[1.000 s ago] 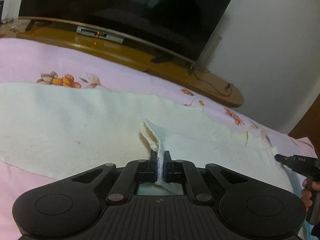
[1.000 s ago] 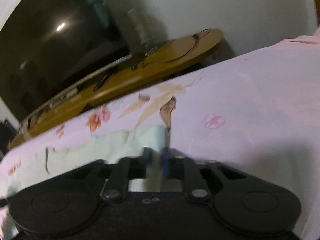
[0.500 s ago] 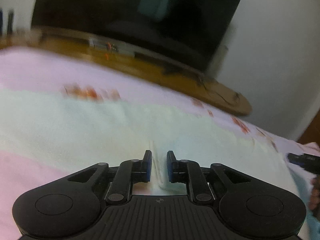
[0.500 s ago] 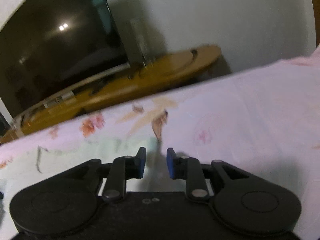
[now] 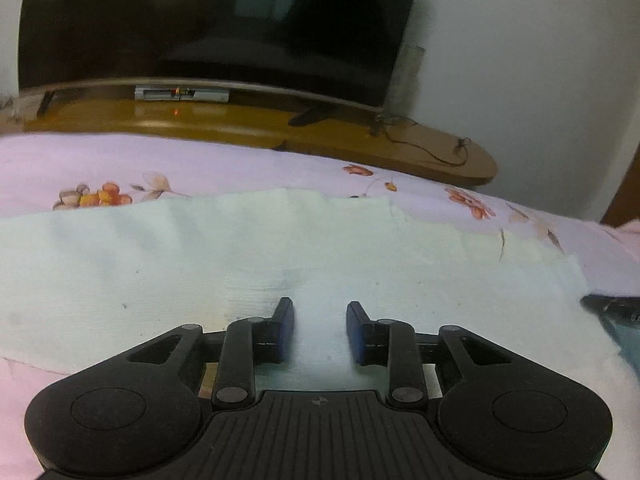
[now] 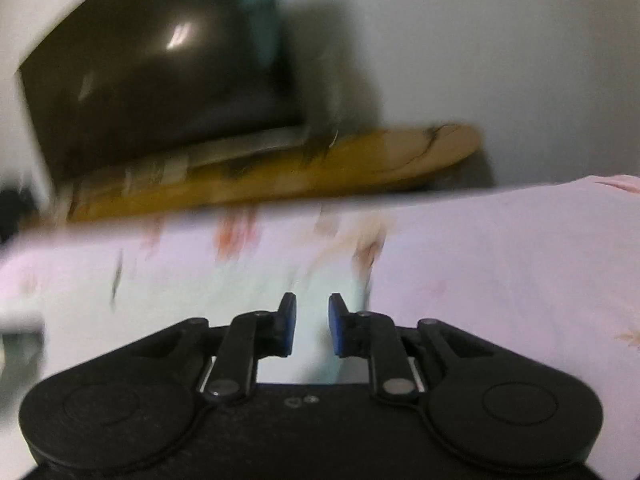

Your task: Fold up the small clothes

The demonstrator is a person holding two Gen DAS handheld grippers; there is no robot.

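In your left wrist view, your left hand-held gripper (image 5: 320, 320) sits at the bottom centre with its jaws spread wide and nothing between them. The blue pads (image 5: 285, 332) hang over the cloth (image 5: 240, 264), a pale cream piece lying flat across the middle of the frame, from the left edge almost to the right. You cannot tell from here whether the pads touch it. The cloth rests on the bed (image 5: 120, 156), whose pink sheet with orange flowers shows above it and at the lower left. At the right edge, just beside the cloth's right end, a dark tip of your right hand-held gripper (image 5: 612, 306) pokes in. Across the top sits a dark TV (image 5: 216, 20) on a brown tabletop (image 5: 400, 148), with a small silver box (image 5: 182, 94) under the screen.

In your right wrist view, which is badly blurred, your right hand-held gripper (image 6: 311, 322) is at the bottom centre, jaws parted with a clear gap and gripping nothing. The cloth (image 6: 240, 304) lies under and ahead of it, in the lower left and centre. Its right edge ends just right of the jaws, where the pink bed (image 6: 500, 264) takes over. The TV (image 6: 160, 64) fills the upper left, above the tabletop (image 6: 360, 160).
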